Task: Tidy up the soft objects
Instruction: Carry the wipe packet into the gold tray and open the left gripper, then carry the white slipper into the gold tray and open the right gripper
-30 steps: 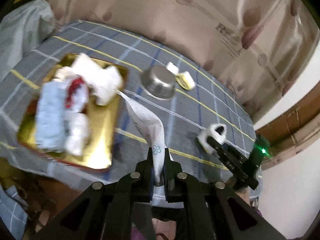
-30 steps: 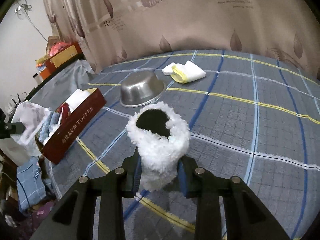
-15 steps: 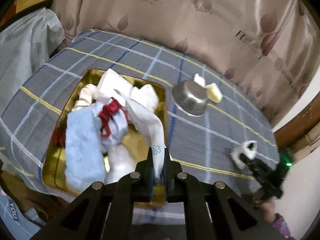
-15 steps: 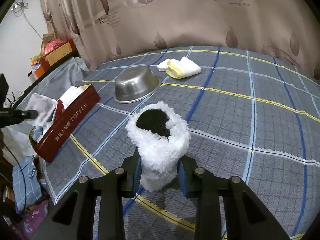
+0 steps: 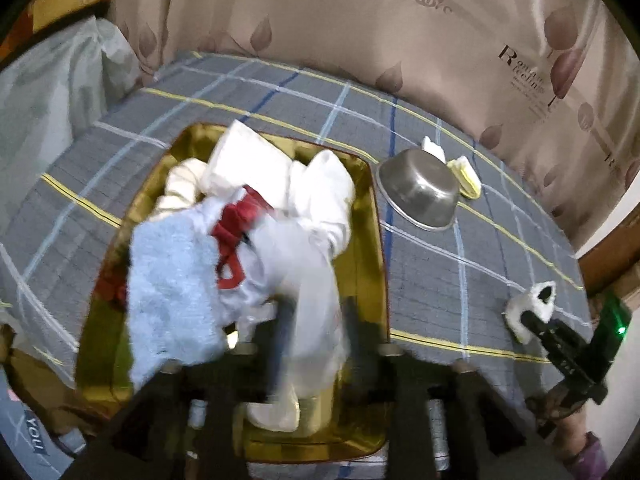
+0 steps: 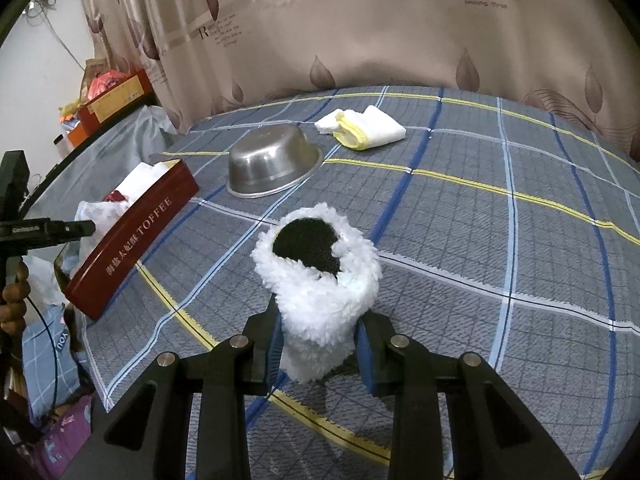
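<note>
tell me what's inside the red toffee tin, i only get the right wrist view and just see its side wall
observer: The red toffee tin has a gold inside, filled by a fluffy light blue towel, a red fabric strap and folded white cloths.
operator: is the left claw holding anything
observer: A thin white cloth sits between the left claw's parted fingers, right over the tin; that part is blurred.
operator: any room left in there
observer: Bare gold floor shows only along the tin's right side.
operator: ok, the fluffy white black-lined cuff in the right claw goes there
</note>
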`<state>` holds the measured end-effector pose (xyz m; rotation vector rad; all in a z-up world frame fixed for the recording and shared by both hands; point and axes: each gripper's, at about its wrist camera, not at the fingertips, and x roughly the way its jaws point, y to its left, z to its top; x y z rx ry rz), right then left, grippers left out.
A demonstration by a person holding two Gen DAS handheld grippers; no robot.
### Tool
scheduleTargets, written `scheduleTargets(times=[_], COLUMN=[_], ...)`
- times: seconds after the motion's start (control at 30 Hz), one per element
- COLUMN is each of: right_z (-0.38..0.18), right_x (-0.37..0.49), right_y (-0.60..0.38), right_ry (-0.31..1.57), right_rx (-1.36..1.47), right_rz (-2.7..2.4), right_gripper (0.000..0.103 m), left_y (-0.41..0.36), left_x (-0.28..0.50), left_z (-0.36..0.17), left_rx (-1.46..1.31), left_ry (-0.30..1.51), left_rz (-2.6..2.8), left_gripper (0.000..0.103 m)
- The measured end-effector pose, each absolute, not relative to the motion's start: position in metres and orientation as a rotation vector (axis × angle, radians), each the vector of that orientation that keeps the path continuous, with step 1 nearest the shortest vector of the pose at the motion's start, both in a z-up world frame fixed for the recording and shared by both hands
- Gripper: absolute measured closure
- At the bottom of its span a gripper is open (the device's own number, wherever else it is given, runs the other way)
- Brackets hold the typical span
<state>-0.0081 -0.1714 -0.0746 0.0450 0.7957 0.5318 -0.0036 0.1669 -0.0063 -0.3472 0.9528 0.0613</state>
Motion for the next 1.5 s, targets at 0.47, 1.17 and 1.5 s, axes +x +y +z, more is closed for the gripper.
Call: scheduleTargets(times=[0.47, 1.17, 1.5], right_z=[-0.073, 0.023, 0.012], right_x=[-0.005, -0.013, 0.014], right_y=[-0.172, 0.034, 0.134], right_ry=[0.822, 0.810, 0.949], right_rx=[0.059, -0.012, -0.024], right_rz=[0.543, 0.946, 1.010], right_gripper=[0.074, 0.074, 0.073], left_y=[0.147, 0.192, 0.201], left_x=[-0.072, -0.117, -0.115], left_z=[0.031, 0.018, 0.021], left_rx=[-0.295, -0.307, -0.256], left_ry=[0.820, 0.773, 0.787], left_rz=[0.128, 0.411, 0.456], left_gripper=[0.050, 0.050, 0.046])
